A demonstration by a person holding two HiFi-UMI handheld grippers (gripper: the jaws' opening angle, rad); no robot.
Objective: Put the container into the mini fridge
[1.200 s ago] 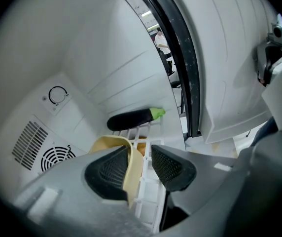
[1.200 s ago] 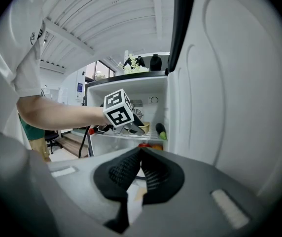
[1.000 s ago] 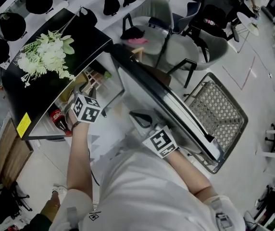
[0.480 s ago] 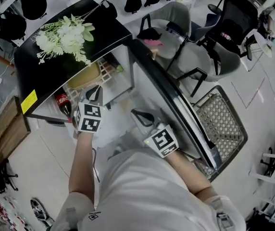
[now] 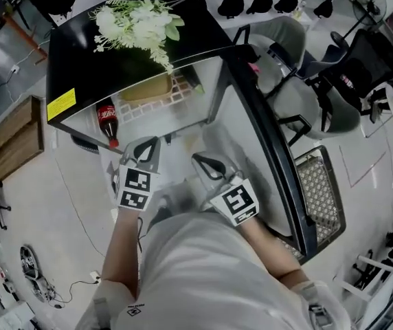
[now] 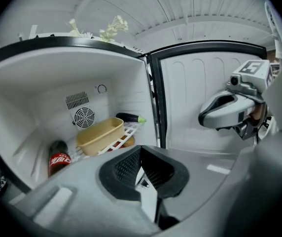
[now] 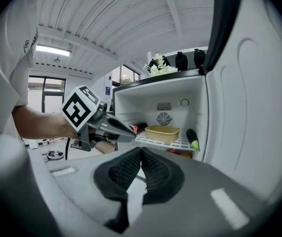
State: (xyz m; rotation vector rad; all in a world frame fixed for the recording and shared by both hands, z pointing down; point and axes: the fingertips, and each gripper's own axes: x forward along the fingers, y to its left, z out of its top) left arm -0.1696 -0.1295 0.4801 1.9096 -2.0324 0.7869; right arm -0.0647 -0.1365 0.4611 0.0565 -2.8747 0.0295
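Bottom centre of the left gripper view, we see the left gripper [image 6: 140, 166] with its black ribbed pads pressed together and nothing between them. The right gripper [image 7: 141, 161] reads the same in its own view: jaws closed, empty. In the head view both sit mid-frame, side by side, facing the open black-topped mini fridge with a white interior [image 5: 114, 53]. The tan rectangular plastic container [image 6: 100, 135] is inside, on the white wire shelf [image 6: 126, 131], centre-left of the left gripper view. A dark purple eggplant [image 6: 129, 117] lies on the shelf to its right. A red-labelled cola bottle [image 6: 58, 158] sits lower left, below shelf level. White flowers with green leaves [image 5: 138, 23] sit on the fridge top.
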